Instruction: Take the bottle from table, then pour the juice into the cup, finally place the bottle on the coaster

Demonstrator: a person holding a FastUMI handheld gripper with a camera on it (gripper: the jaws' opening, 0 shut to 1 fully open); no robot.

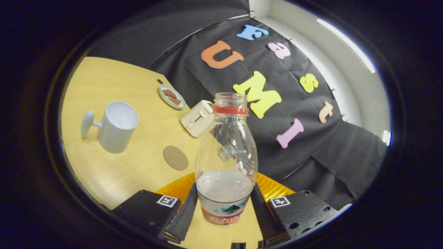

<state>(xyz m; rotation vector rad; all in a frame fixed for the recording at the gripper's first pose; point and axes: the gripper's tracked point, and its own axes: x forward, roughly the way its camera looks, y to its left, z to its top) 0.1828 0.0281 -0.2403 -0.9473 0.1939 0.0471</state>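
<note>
A clear plastic bottle [226,166] with a red neck ring, no cap and a labelled lower part stands between my two black fingers [185,212], and both ribbed pads press on its sides. My gripper [224,211] is shut on it, and the whole scene leans, so the bottle is lifted and tilted. A pale grey cup [117,126] with a round-ended handle stands on the wooden table [114,86] beyond and left of the fingers, its mouth open toward me. A round brown coaster [175,157] lies flat on the table between the cup and the bottle.
A cream toy toaster [198,118] sits behind the bottle near the table's far edge. A small plate [172,97] with brown pieces lies further back. An orange ribbed mat [180,188] sits under the bottle's base. Black cloth hangs behind the table.
</note>
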